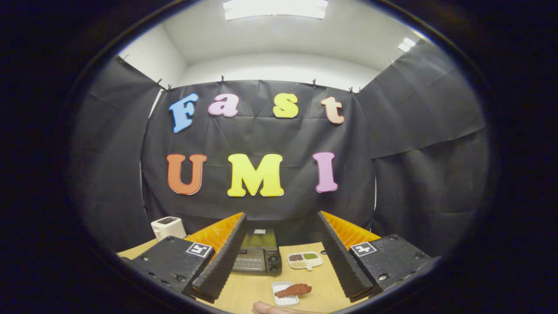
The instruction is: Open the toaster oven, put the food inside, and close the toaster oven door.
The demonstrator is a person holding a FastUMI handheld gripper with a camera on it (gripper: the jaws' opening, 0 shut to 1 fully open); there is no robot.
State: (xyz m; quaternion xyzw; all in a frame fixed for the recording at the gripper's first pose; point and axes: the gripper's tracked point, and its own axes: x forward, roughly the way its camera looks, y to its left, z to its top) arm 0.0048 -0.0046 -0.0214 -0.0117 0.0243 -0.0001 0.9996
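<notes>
A dark toaster oven [259, 255] stands on the wooden table [257, 290] beyond my fingers, its glass door looking shut. Nearer to me, a reddish-brown piece of food [294, 290] lies across a small white rectangular dish [284, 295]. My gripper [281, 255] hangs above the table, open wide, with nothing between its fingers. The left finger [222, 261] overlaps the oven's left side. The food sits below and between the two fingers.
A white divided tray [305, 260] with small heaps of grains lies right of the oven. At the table's back left stands a white toaster [168, 226]. Part of a person's hand [270, 309] shows at the near table edge.
</notes>
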